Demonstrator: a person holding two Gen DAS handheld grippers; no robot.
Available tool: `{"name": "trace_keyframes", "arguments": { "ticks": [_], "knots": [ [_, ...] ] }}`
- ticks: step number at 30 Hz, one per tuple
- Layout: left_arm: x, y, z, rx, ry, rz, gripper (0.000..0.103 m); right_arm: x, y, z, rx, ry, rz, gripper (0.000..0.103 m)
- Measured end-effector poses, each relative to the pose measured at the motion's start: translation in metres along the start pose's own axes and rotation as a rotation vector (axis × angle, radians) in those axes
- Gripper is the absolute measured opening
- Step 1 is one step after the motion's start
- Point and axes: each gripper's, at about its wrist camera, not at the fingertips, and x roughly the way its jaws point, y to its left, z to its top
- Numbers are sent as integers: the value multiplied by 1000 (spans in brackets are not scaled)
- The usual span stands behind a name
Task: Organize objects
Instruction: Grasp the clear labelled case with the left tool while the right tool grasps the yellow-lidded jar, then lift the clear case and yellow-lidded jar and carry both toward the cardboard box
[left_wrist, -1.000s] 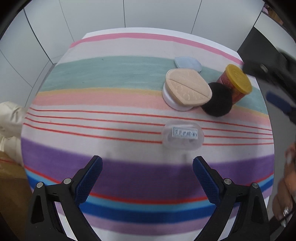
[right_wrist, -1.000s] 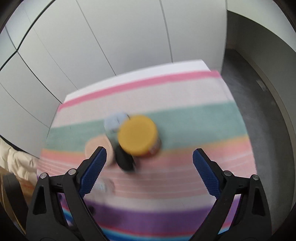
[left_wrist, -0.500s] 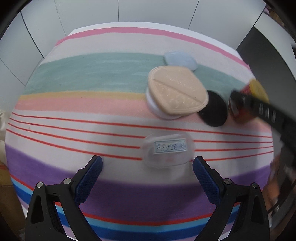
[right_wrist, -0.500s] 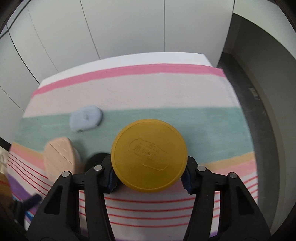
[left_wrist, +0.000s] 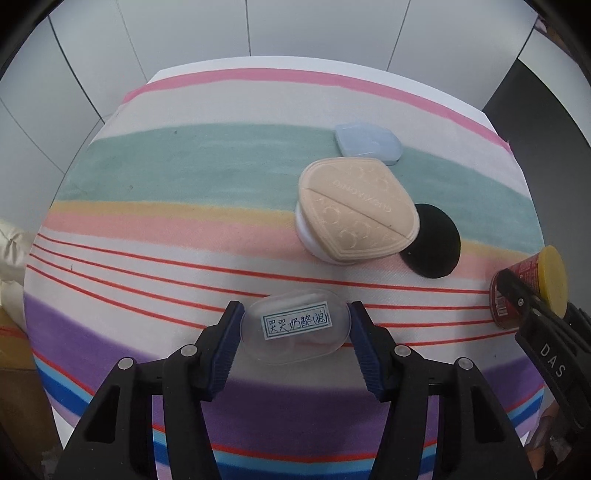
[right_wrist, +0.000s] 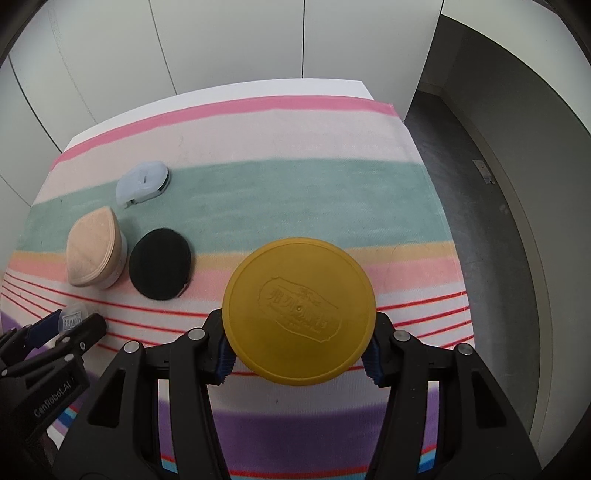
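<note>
My left gripper (left_wrist: 293, 326) is shut on a clear oval plastic case (left_wrist: 294, 326) with a handwritten label, at the near middle of the striped cloth. My right gripper (right_wrist: 297, 350) is shut on a red can with a yellow lid (right_wrist: 299, 310); the can also shows at the right edge of the left wrist view (left_wrist: 532, 291). A beige powder puff (left_wrist: 356, 210) rests on a white round container. A black round puff (left_wrist: 432, 245) lies beside it. A pale blue case (left_wrist: 367, 144) lies behind them.
The table carries a striped cloth (left_wrist: 184, 184), with white wall panels behind it. Dark floor (right_wrist: 498, 184) lies past the table's right edge. A cream cushion (left_wrist: 11, 251) sits off the left edge.
My left gripper moved forward and closed on the clear case. My right gripper closed on the yellow-lidded can and carried it right and toward the near side, away from the puffs.
</note>
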Motion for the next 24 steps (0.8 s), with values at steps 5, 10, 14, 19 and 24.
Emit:
{"name": "trace_keyframes", "arguments": {
  "ticks": [5, 10, 14, 19, 24],
  "knots": [
    [-14, 6, 5, -2, -24, 29, 58, -10, 2, 1, -19, -1, -7, 56],
    [-48, 19, 20, -1, -70, 23, 58, -33, 9, 10, -47, -17, -14, 56],
    [-84, 26, 34, 10, -116, 14, 58, -61, 13, 19, -60, -42, -6, 56],
    [-145, 34, 50, 31, -188, 8, 58, -117, 23, 33, -89, -91, 7, 56],
    [-202, 40, 57, 51, -247, -12, 58, -173, 32, 51, -114, -143, 8, 56]
  ]
}}
